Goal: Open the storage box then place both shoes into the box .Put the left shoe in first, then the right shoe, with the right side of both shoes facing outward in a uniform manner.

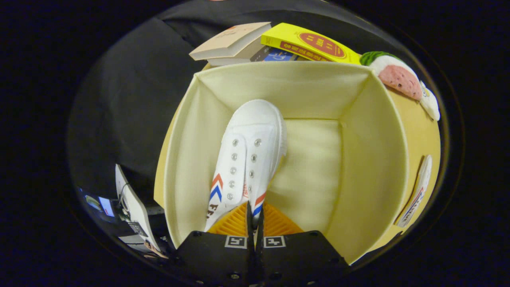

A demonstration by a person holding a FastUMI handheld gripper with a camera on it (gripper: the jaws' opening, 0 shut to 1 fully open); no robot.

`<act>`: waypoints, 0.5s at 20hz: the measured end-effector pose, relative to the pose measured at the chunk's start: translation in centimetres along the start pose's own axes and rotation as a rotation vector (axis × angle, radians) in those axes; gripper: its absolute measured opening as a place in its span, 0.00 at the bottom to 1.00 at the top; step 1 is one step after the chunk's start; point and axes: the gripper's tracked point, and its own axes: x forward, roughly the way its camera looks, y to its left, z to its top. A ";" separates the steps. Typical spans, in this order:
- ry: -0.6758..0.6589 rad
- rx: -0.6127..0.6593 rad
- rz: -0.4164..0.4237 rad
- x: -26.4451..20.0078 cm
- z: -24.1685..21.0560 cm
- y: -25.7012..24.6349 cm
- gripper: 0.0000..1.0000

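Gripper [254, 217] fingers are pinched tight on the heel edge of the white shoe [249, 155], which sits toe-far inside the open cream storage box [374, 159], hugging its left wall. Second shoe [416, 195] lies outside to the right. Books [255, 42] stacked beyond the box.

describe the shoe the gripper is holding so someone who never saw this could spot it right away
Find the open cream fabric storage box in front of the stacked books. Inside it, toward its left wall, a white canvas shoe points away from the gripper, whose fingers are shut on its heel end. Red and blue chevron stripes and metal eyelets mark it; the other shoe lies outside, right of the box.
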 end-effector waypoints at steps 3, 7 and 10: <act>0.040 -0.013 -0.012 1.8 0.6 0.2 0.00; 0.076 -0.008 0.007 2.8 0.7 -0.2 0.01; 0.058 0.021 0.025 1.2 0.9 -0.2 0.11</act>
